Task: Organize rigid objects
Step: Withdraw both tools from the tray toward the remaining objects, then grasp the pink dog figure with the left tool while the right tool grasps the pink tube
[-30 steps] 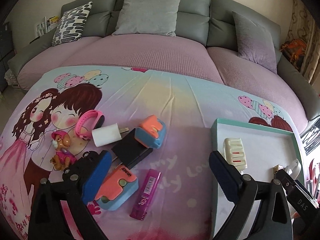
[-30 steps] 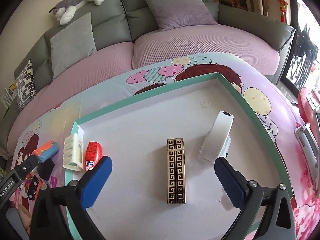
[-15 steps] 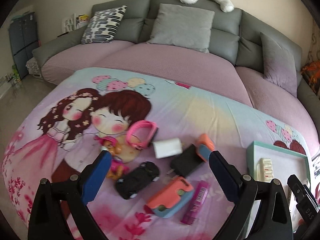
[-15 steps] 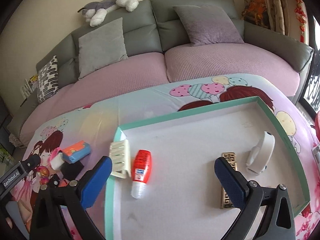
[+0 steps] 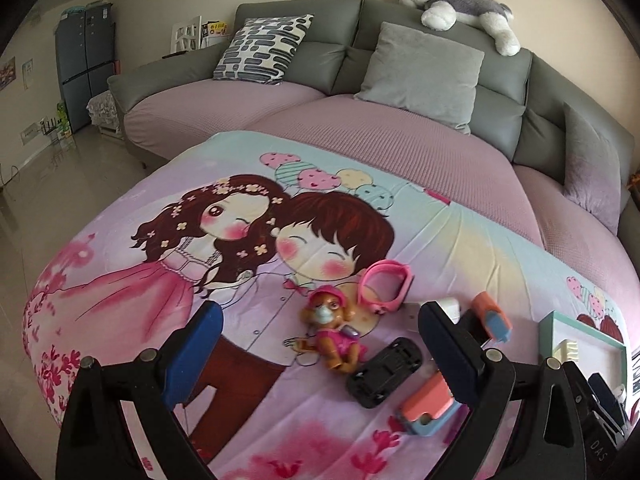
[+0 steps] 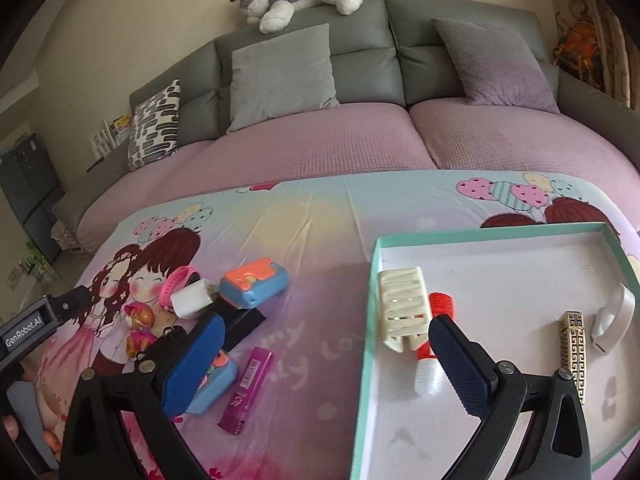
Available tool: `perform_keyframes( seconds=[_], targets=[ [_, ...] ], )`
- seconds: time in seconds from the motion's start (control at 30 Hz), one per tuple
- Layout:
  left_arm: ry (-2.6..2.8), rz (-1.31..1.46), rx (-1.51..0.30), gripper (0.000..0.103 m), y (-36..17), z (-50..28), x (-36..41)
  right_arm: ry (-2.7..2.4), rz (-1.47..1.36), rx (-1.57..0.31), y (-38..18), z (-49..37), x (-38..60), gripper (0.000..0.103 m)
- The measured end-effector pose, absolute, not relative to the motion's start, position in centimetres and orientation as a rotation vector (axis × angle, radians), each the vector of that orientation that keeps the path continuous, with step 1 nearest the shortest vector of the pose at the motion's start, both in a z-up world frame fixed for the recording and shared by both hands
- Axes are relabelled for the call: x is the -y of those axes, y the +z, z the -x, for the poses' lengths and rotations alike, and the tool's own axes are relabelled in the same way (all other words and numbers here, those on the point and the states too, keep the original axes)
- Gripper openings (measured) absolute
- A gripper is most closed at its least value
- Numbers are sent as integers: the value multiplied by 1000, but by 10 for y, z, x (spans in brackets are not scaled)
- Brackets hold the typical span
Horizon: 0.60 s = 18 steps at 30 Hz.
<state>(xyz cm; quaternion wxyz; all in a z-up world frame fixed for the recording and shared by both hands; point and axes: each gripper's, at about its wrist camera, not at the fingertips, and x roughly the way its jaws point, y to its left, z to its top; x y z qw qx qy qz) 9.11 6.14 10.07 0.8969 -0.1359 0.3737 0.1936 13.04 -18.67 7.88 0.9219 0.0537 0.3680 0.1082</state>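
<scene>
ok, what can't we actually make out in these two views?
- Left wrist: white charger and black adapter mostly hidden behind the left claw finger.
- Left wrist: tray cut off at the right edge.
- Right wrist: red bottle label hidden by the right claw finger.

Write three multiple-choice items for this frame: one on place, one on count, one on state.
1. Where is the purple stick?
A. in the tray
B. on the cloth, left of the tray
C. on the sofa

2. How many things lie in the tray?
A. two
B. four
C. six

3. The right tool is:
A. open, empty
B. shut on the clip
C. shut on the dog toy

Answers: 1 B, it lies on the printed cloth. 2 B, clip, red bottle, gold case, white piece. 3 A, fingers wide apart, nothing between them.
</scene>
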Motion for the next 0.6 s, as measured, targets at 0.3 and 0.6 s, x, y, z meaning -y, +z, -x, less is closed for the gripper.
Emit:
perform_keyframes(
  seconds=[0.3, 0.6],
  targets=[
    [371, 249, -870, 98, 81, -98, -66, 272, -23, -899, 48, -134, 143, 90],
    [316, 205, -969, 98, 56, -112, -54, 257, 66, -1009, 22, -134, 131, 80]
  ],
)
